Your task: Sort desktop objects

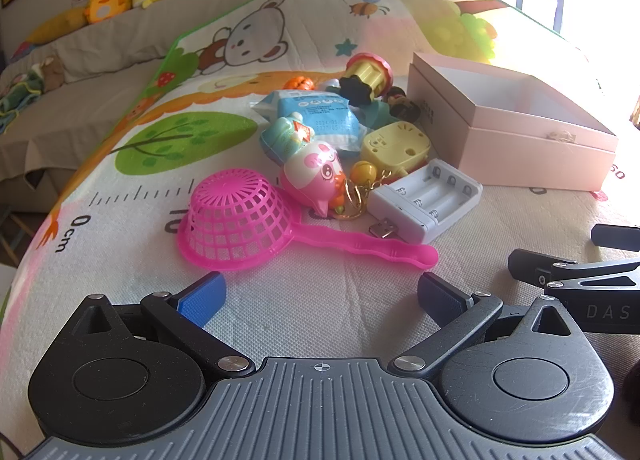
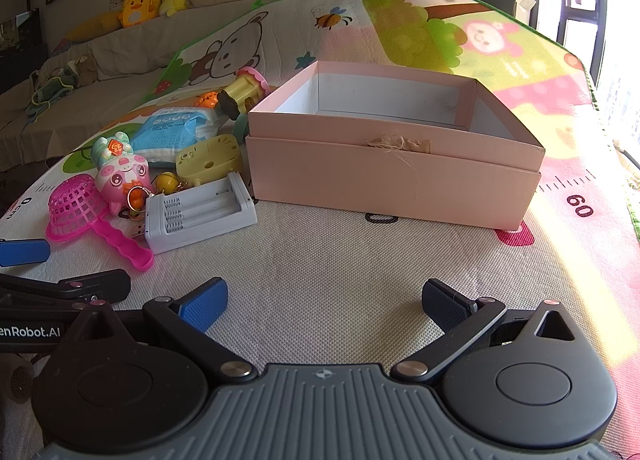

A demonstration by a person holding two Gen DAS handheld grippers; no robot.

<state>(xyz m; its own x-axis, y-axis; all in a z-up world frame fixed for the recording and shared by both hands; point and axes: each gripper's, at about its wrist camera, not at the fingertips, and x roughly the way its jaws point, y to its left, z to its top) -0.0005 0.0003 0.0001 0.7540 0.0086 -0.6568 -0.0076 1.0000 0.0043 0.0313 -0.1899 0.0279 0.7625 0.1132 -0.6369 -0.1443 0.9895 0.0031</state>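
The left gripper point(image 1: 320, 296) has its blue fingers point(image 1: 202, 300) spread wide apart, and nothing is between them. It hangs just over the picture mat point(image 1: 280, 320) on the worktop. The right gripper point(image 2: 324, 300) is wide open too and holds nothing.

Just past the left gripper lies a pink strainer point(image 1: 236, 220), bowl side down, with its handle pointing right. Touching it on the far side is a pink pig toy point(image 1: 316, 176). Right of the pig sit a little yellow bell point(image 1: 364, 172) on gold rings and a white battery charger point(image 1: 424, 200). Farther back are a yellow toy point(image 1: 396, 144), a blue packet point(image 1: 320, 116) and a yellow and red toy point(image 1: 368, 74) on its side.

The pink box point(image 2: 392, 176) is open on top. It stands right of the pile, just beside the charger, and far in front of the right gripper.
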